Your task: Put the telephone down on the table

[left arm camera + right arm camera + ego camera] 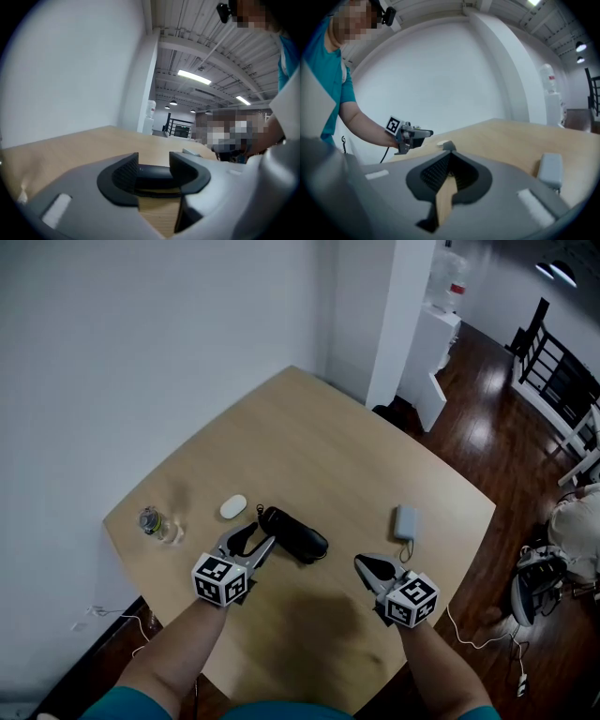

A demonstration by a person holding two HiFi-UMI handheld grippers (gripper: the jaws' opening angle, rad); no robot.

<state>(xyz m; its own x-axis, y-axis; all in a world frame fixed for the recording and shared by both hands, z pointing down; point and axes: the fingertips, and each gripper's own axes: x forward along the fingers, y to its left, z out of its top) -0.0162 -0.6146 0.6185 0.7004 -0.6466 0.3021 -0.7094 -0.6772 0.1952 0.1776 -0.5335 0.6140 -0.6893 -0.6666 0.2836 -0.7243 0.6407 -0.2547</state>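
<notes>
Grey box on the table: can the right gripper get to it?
Probably yes: the grey box lies just ahead of the right gripper, with only bare table between; its shut jaws would need opening.

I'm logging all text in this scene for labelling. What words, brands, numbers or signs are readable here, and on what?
No readable words, brands or numbers anywhere.
left marker cube: black-and-white square patterns only, no letters.
right marker cube: the same kind of patterns, no letters.
bottle: any print is too small to read.
telephone: no print visible.
grey box: no print visible.
</notes>
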